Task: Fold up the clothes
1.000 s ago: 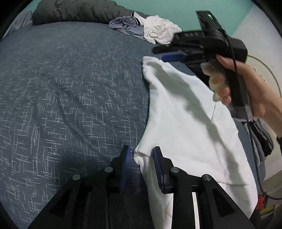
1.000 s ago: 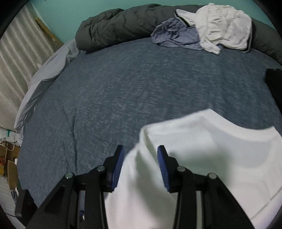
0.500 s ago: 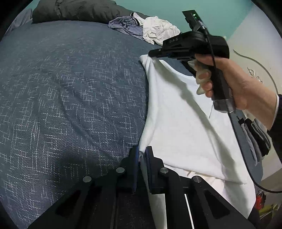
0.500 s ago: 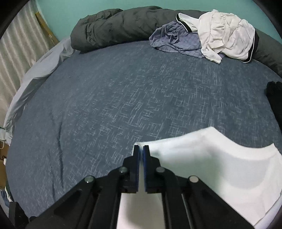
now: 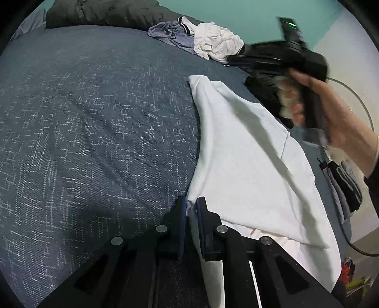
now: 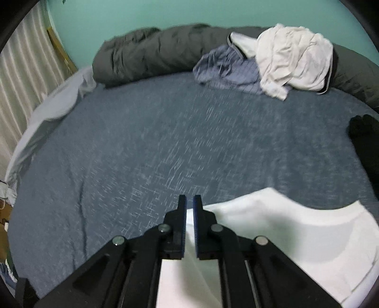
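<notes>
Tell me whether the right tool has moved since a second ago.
Yes. In the left wrist view, the right tool has lifted up off the white cotton shirt, toward the crumpled white garment at the bed's far side.

Shirt [image 5: 248, 154] on bed [image 5: 94, 118], near edge.

You're in a bedroom at home. Filling most of both views is a bed [image 6: 165, 147] under a dark blue woven cover, and along its far edge at the top of the frame lies a rolled dark grey duvet [image 6: 151, 49]. Unsorted laundry [image 6: 272, 66] sits heaped against it, upper right. Behind that you've got a teal painted wall [image 6: 146, 14], and at the left edge of the right wrist view pale pleated curtains [image 6: 26, 71] hang beside the bed.
</notes>
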Available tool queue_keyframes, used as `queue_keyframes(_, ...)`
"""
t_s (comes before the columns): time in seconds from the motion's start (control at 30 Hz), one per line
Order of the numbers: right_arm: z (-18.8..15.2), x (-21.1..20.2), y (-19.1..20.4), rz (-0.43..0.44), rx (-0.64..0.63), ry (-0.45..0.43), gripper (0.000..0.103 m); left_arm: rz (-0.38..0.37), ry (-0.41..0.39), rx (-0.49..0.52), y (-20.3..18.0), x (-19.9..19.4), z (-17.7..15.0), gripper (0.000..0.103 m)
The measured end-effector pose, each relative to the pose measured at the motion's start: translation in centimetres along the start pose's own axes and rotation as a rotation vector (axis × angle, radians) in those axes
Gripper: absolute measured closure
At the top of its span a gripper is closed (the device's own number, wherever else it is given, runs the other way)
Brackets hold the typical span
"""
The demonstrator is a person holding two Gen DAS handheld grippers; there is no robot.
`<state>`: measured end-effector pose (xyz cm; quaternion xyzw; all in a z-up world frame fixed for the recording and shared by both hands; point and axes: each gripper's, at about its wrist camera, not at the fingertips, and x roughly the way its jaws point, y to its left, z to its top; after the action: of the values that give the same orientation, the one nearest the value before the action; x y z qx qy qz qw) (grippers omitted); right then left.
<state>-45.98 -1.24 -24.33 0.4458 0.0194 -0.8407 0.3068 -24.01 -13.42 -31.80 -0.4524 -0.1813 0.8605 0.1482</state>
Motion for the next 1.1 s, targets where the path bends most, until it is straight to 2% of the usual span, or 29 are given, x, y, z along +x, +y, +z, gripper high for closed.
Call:
queue_keyframes(0.07, -0.7, -2.1, -1.1, 0.009, 0.021, -0.006, 0.094, 0.013, 0.005, 0.011, 0.1, -0.4, 0.1, 0.091)
queue_keyframes(0.17, -2.6, -5.4, -3.1, 0.02, 0.057, -0.005, 0.084, 0.024, -0.002, 0.005, 0.5, -1.2, -0.2, 0.087)
queue_keyframes(0.33, -9.2, -11.6, -7.3, -0.001, 0.134, 0.035, 0.083, 0.039, 0.0, 0.01, 0.4, -3.0, -1.4, 0.079)
queue_keyframes(0.4, -11.9, -14.0, -9.0, -0.01, 0.164, 0.051, 0.083, 0.047, -0.002, 0.012, 0.2, -3.8, -2.0, 0.073)
queue_keyframes(0.47, -14.5, -16.5, -10.7, -0.018, 0.194, 0.066, 0.081, 0.055, -0.005, -0.005, 0.0, -4.4, -2.2, 0.073)
queue_keyframes(0.53, -17.3, -19.1, -12.2, -0.029, 0.223, 0.082, 0.067, 0.052, -0.011, -0.018, -0.4, -5.4, -2.7, 0.072)
queue_keyframes(0.67, -23.2, -24.8, -14.6, -0.063, 0.271, 0.11, 0.062, 0.061, -0.006, 0.003, -2.0, -7.2, -4.2, 0.066)
queue_keyframes(0.83, -30.3, -31.5, -16.9, -0.088, 0.326, 0.147, 0.057, -0.026, 0.053, -0.067, -2.7, -9.8, -7.0, 0.064)
queue_keyframes(0.97, -34.9, -34.3, -17.5, -0.108, 0.356, 0.199, 0.056, -0.025, 0.095, -0.068, -3.8, -12.4, -8.8, 0.063)
queue_keyframes(1.1, -38.8, -36.6, -17.2, -0.118, 0.385, 0.219, 0.054, -0.042, 0.16, -0.045, -5.2, -14.9, -11.2, 0.054)
